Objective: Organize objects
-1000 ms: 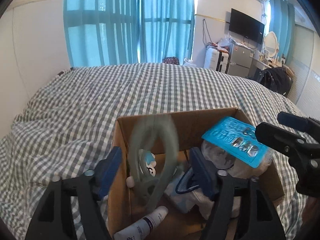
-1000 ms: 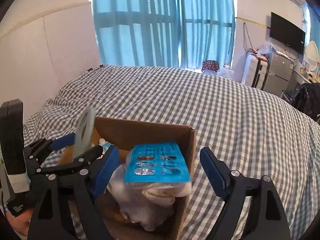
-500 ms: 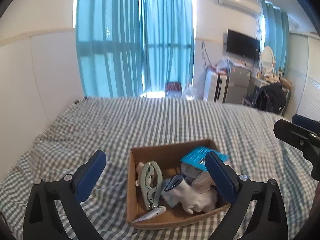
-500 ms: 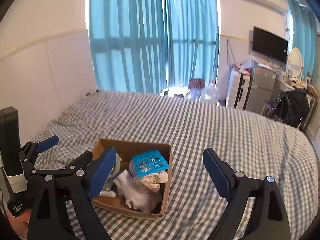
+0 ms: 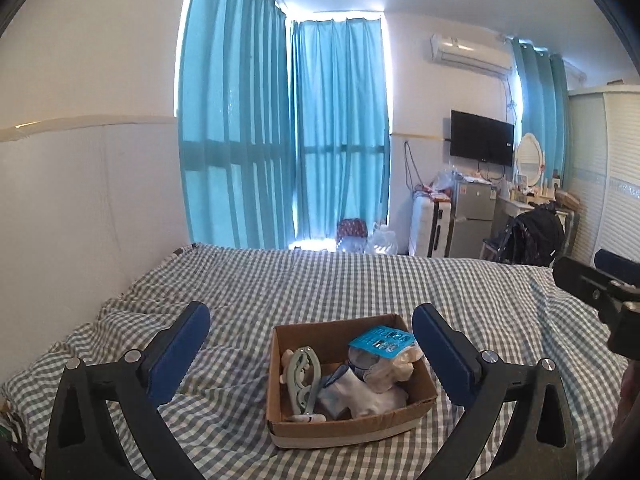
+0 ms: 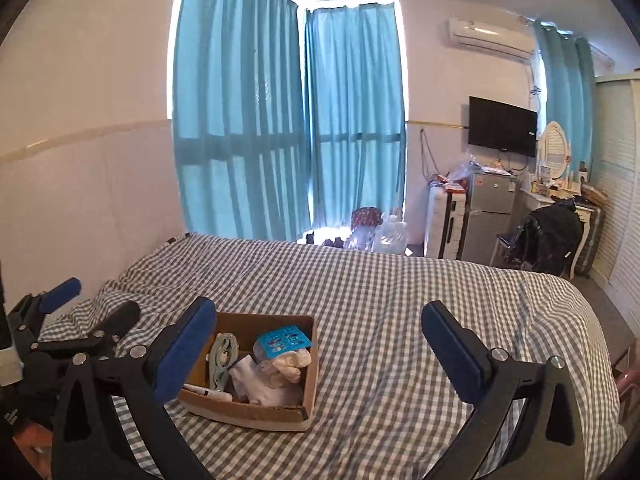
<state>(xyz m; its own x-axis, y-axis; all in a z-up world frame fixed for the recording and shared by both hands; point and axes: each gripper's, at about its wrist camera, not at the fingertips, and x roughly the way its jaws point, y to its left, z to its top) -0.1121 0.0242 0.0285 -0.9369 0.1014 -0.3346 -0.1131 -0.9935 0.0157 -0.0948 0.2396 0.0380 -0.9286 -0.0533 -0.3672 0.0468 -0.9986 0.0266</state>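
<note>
The left gripper (image 5: pixel 310 344) hangs with its jaws wide apart and empty, above the cardboard box (image 5: pixel 344 432) on the checked bed (image 5: pixel 360 280). The box holds a green hanger (image 5: pixel 304 376), white cloth and a blue card (print unreadable). The right gripper (image 6: pixel 318 342) is likewise spread and empty. Any further pick should start well above the box rim.

Cardboard box (image 5: pixel 352 430): brown corrugated paperboard, matt, pale tape band along front base. Bedsheet (image 5: pixel 340 280): woven cloth, grey-white check, soft, wrinkled. Folding hanger (image 5: pixel 305 376) in box: pale green plastic, smooth. Blister pack (image 5: pixel 380 338): blue card with glossy clear bubbles. White bundle (image 5: pixel 356 398) beside it: soft cloth. Left gripper (image 5: pixel 310 354) and right gripper (image 6: pixel 320 346): matt black plastic frames, shiny metal rivets, blue rubbery-looking pads. Curtains (image 5: pixel 288 136): thin translucent blue fabric.
</note>
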